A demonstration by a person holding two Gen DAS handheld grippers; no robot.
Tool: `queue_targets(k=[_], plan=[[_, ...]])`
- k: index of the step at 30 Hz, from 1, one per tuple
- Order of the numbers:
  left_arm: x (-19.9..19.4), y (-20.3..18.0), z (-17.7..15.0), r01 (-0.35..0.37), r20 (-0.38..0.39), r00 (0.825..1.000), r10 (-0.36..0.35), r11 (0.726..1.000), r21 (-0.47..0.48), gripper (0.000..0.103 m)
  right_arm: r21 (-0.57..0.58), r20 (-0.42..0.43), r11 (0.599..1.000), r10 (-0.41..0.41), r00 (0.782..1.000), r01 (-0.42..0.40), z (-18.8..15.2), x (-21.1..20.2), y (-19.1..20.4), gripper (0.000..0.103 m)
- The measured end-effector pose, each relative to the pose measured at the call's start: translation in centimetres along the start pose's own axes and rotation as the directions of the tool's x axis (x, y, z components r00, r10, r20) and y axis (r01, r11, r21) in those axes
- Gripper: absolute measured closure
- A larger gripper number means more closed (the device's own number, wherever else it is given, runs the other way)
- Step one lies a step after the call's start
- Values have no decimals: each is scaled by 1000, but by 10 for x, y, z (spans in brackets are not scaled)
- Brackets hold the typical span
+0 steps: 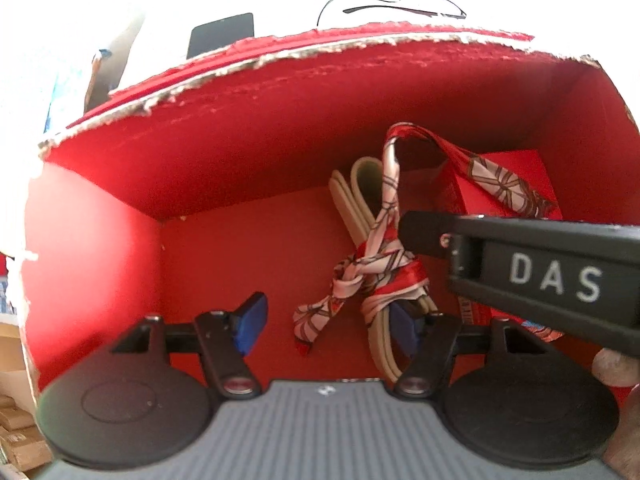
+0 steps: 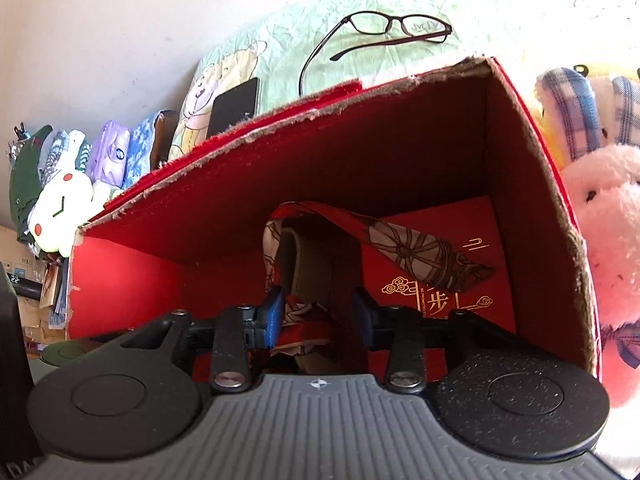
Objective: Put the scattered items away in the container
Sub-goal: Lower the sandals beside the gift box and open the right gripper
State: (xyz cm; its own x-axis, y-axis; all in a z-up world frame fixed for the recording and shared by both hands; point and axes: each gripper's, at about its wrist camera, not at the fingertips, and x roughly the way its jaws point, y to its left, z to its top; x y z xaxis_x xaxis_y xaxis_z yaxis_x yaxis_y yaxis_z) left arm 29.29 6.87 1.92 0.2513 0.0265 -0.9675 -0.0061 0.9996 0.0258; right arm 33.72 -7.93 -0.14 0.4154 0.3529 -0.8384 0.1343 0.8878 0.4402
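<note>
Inside, a red-and-white patterned scarf (image 1: 378, 276) is lying knotted around a cream belt (image 1: 356, 208) in the red box (image 1: 248, 132), beside a red packet (image 1: 506, 182). Both grippers, left gripper (image 1: 326, 320) and right gripper (image 2: 318, 316), are hanging released.

A printed bedsheet (image 2: 280, 48) carries glasses (image 2: 396, 24), a red box (image 2: 532, 168) and a black phone (image 2: 236, 106).

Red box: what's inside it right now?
Inside the red box: a patterned scarf knotted around a cream looped strap, and a flat red packet with gold print under the scarf's end. Whatever lies beneath the packet is covered.
</note>
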Motion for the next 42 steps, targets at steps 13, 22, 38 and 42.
queue_targets(k=[13, 22, 38, 42], plan=[[7, -16, -3, 27, -42, 999, -23, 996, 91, 58, 49, 34, 998, 38, 999, -39, -2, -3, -4, 62], [4, -21, -2, 59, -61, 997, -53, 992, 107, 58, 57, 68, 998, 37, 997, -40, -3, -9, -6, 63], [-15, -29, -6, 23, -10, 1000, -22, 996, 91, 55, 51, 65, 998, 30, 997, -33, -4, -11, -7, 63], [-20, -32, -7, 6, 3, 1000, -6, 996, 88, 53, 46, 69, 999, 24, 997, -27, -5, -12, -6, 65]])
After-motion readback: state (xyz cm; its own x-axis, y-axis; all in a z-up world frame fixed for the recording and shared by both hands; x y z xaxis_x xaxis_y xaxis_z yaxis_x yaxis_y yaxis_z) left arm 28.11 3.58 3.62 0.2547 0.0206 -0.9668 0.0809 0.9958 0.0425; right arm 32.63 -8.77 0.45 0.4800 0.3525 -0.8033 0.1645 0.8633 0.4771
